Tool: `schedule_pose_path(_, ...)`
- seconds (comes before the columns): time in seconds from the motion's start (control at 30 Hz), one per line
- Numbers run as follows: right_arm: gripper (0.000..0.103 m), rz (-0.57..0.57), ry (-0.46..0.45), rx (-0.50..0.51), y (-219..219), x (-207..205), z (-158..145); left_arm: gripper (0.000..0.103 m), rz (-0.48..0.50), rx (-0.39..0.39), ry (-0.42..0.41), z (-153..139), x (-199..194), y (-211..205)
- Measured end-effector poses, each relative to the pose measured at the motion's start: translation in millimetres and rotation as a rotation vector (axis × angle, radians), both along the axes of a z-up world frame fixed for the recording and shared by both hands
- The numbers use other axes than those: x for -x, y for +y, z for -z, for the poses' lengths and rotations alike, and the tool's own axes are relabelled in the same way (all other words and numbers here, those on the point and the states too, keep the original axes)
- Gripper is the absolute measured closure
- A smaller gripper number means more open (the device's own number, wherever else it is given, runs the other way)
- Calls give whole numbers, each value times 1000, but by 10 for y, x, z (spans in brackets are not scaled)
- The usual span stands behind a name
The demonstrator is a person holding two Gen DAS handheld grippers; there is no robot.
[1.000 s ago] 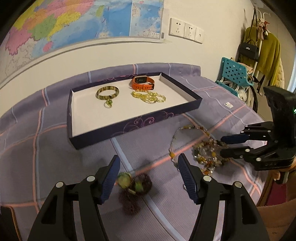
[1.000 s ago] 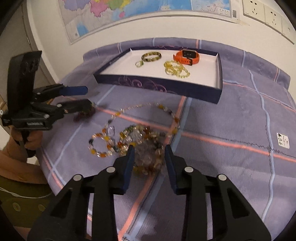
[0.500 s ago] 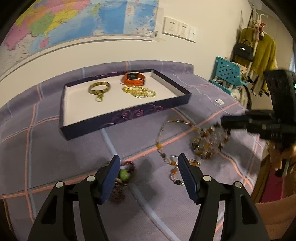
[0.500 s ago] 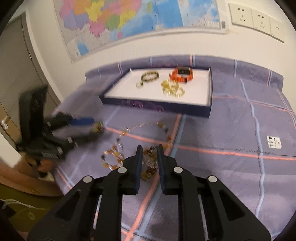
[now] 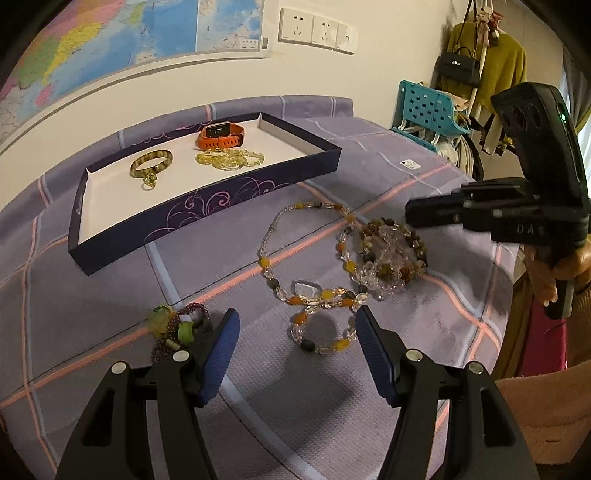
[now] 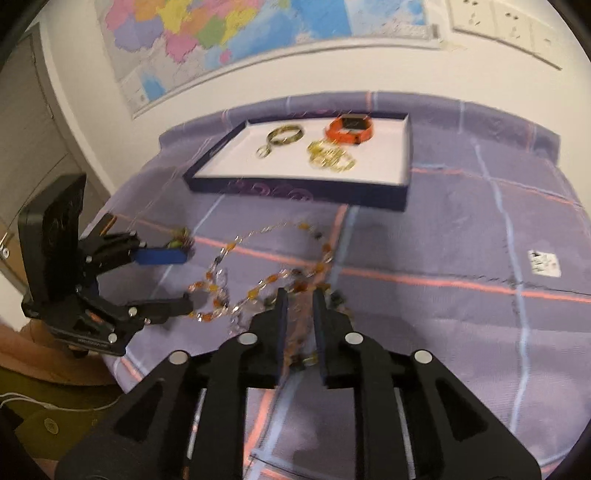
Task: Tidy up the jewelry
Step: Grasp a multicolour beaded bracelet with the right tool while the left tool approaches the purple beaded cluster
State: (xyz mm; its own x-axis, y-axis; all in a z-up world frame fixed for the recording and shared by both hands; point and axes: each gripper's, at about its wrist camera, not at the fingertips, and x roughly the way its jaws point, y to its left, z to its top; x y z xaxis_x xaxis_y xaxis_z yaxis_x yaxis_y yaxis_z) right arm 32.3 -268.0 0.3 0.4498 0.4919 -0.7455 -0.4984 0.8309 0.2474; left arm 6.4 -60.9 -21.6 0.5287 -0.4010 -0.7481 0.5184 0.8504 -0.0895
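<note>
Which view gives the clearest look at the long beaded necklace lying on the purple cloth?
The left wrist view: the beaded necklace lies sharp and nearly whole ahead of the left gripper, loops and coiled cluster distinct. In the right wrist view it is motion-blurred, and the right gripper covers its near part.

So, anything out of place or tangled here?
Yes: the long beaded necklace sprawls on the cloth outside the tray, looped and heaped at one end. A purple bead bracelet also lies loose.

wall map (image 5: 110, 40) | sockets (image 5: 317, 31) | teal basket (image 5: 424, 110) | black handbag (image 5: 458, 68) | plaid cloth (image 5: 92, 295)
</note>
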Motion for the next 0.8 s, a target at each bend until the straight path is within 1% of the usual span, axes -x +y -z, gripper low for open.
schedule_pose_path(0.03,72,-7,2,3,35,11,24,40,-2,0,0,-1,-1,1)
schedule_pose_path(0.07,60,-17,3,0,72,21,45,40,-4,2,1,0,-2,1)
schedule_pose_path(0.1,59,-28,7,0,112,24,70,40,-6,3,3,2,-2,4)
schedule_pose_path(0.23,59,-28,16,43,241,-5,203,40,-21,6,8,5,-13,16)
schedule_pose_path(0.27,61,-31,8,46,268,-2,217,40,-26,9,8,3,-17,25)
schedule_pose_path(0.3,69,-31,6,51,282,-6,226,41,-29,11,9,-1,-19,36)
schedule_pose_path(0.33,73,-32,3,47,290,-3,231,40,-31,16,9,-8,-15,50)
schedule_pose_path(0.37,85,-36,7,36,288,-4,230,40,-34,19,7,-16,-11,64)
schedule_pose_path(0.43,89,-33,7,31,265,-2,212,40,-43,24,2,-36,-1,106)
schedule_pose_path(0.47,93,-32,5,23,244,3,192,40,-48,30,0,-49,4,134)
schedule_pose_path(0.6,93,-17,2,-34,145,15,82,40,-67,43,-18,-113,46,256)
schedule_pose_path(0.67,93,-11,7,-93,79,18,7,40,-78,45,-26,-135,64,318)
schedule_pose_path(0.8,93,2,-25,-155,-10,36,-178,40,-99,47,-44,-182,112,462)
